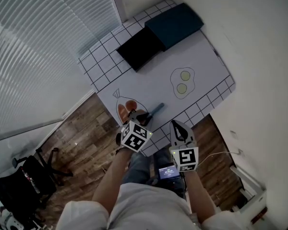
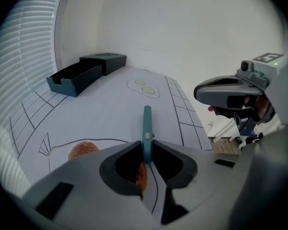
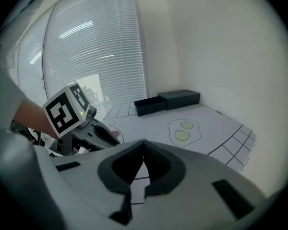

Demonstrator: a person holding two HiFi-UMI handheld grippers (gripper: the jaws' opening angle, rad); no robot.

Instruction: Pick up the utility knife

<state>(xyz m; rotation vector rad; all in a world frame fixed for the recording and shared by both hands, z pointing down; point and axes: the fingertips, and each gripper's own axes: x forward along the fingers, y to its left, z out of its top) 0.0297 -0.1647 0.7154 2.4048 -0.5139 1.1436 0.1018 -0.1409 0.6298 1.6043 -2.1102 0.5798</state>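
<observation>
My left hand-held gripper (image 2: pixel 146 146) has its jaws closed on the near end of the utility knife (image 2: pixel 147 121). The knife lies on the bench (image 2: pixel 110 110) close to the near edge, pointing away, just right of the drawn fish (image 2: pixel 80 151). My right hand-held gripper (image 3: pixel 143 153) hangs to the right, jaws together and empty. I judge the knife light, stiff and smooth-sided. Held by its end it may pivot, so mid-handle would be steadier.

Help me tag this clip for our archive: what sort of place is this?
Probably an ordinary indoor room, office or home, set up for recording: slatted window blinds, wood-look flooring, and a small table whose top is printed with a grid and cartoon food.
</observation>
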